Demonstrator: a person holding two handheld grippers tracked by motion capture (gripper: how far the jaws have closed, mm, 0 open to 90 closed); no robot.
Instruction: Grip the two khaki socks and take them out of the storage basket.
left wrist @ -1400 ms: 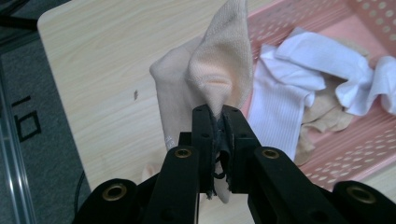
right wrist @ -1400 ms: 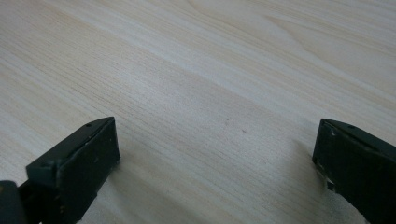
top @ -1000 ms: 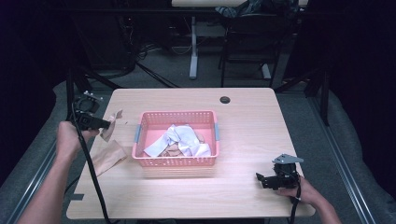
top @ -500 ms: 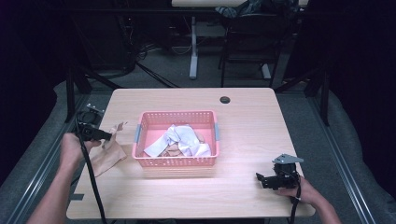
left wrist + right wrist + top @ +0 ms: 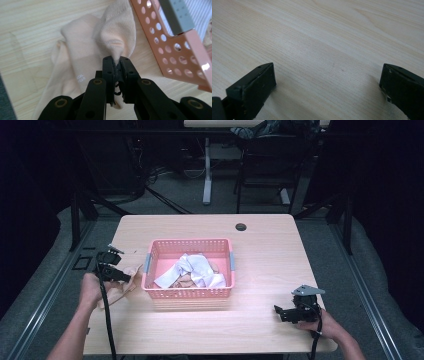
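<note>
A: Where is the peach sock relative to the pink basket?

B: It lies on the bench just beside the basket's left wall, spread flat apart from one bunched fold that rises toward the basket's grey handle

A: And the left tool?

B: Clenched on that fold; in the left gripper view the fabric is pinched between the two black jaws, close to the basket's perforated side

A: What sits inside the basket?

B: A white cloth with other peach pieces under it

A: The right tool?

B: It is well to the right of the basket, near the bench's front edge, released: its jaws stand wide apart over bare wood with nothing between them
</note>
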